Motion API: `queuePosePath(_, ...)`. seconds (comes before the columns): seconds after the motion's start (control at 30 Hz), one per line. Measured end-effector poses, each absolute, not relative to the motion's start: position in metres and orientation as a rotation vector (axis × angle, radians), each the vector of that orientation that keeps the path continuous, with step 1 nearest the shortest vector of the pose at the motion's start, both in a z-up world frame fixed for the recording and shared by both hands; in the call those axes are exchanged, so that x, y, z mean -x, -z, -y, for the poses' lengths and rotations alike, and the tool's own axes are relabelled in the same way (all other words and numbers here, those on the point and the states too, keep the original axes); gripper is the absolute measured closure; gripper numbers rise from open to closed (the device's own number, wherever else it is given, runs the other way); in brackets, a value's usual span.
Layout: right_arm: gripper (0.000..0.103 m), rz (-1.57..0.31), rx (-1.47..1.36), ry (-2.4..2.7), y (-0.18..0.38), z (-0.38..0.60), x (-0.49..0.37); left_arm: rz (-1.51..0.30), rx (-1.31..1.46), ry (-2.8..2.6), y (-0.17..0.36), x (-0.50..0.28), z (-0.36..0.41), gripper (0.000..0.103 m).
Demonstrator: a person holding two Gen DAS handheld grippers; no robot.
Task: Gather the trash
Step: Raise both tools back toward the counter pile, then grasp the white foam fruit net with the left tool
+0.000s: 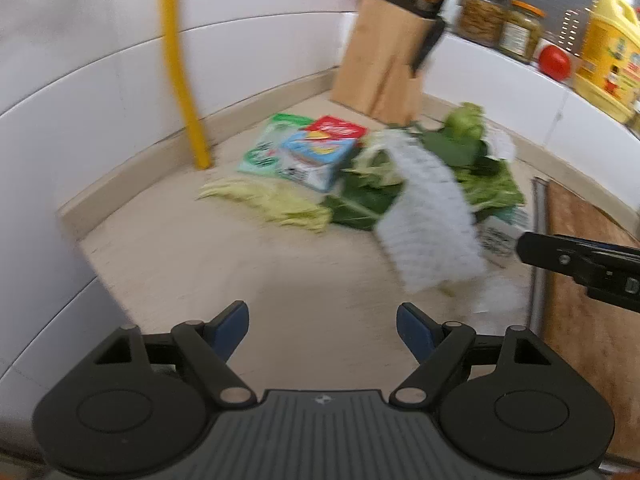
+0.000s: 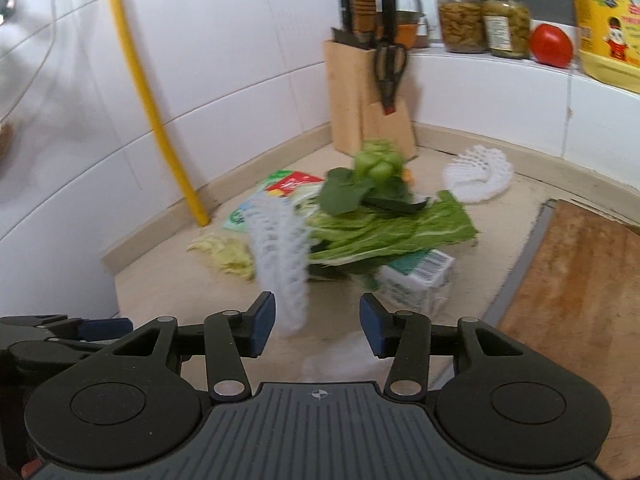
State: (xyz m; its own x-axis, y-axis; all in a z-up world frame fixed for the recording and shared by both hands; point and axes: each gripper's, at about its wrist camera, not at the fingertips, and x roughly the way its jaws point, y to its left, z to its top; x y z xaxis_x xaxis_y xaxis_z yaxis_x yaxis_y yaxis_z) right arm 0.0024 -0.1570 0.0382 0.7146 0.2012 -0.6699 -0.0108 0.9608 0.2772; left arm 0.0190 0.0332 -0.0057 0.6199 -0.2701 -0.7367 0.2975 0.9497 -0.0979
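A heap of trash lies in the counter corner: green leaves [image 2: 384, 232], a blue and red carton [image 1: 320, 156], a green packet [image 1: 268, 148], a green-and-white carton [image 2: 416, 280] and pale vegetable scraps [image 1: 272, 200]. A white foam net sleeve [image 2: 282, 264], blurred, hangs upright just ahead of my right gripper [image 2: 318, 316]. Its lower end sits between the open jaws beside the left pad, and the pads do not press on it. My left gripper [image 1: 322, 320] is open with nothing between its fingers, short of the heap. A second foam net [image 2: 478, 176] lies behind the leaves.
A wooden knife block [image 2: 360, 96] stands in the corner and a yellow pipe [image 2: 160, 128] runs down the tiled wall. Jars [image 2: 480, 20], a tomato [image 2: 551, 45] and a yellow bottle [image 2: 604, 20] sit on the ledge. A wooden cutting board [image 2: 576, 280] lies at the right.
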Motion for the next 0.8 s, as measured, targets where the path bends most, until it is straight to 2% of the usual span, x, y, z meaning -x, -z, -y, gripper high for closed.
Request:
queuePosePath(0.23,0.045,-0.769,-0.305,-0.055,-0.029,0.189,0.003,-0.805,-0.068,0.427,-0.005,-0.016,0.005,0.026)
queuePosePath(0.33,0.045,-0.773,-0.322,-0.038,-0.025,0.198,0.005,-0.786,-0.069,0.461,-0.01,-0.016,0.018,0.02)
queuePosePath(0.57,0.044,-0.774,-0.34,-0.024,-0.02,0.215,0.011,-0.783,-0.08,0.444,-0.006,-0.038,0.05,0.018)
queuePosePath(0.77,0.042,-0.78,-0.349,-0.031,-0.016,0.224,0.013,-0.808,-0.1,0.39,0.01,-0.056,0.066,0.019)
queuePosePath(0.8,0.042,-0.783,-0.352,-0.037,-0.015,0.224,0.013,-0.804,-0.095,0.381,0.012,-0.057,0.064,0.026)
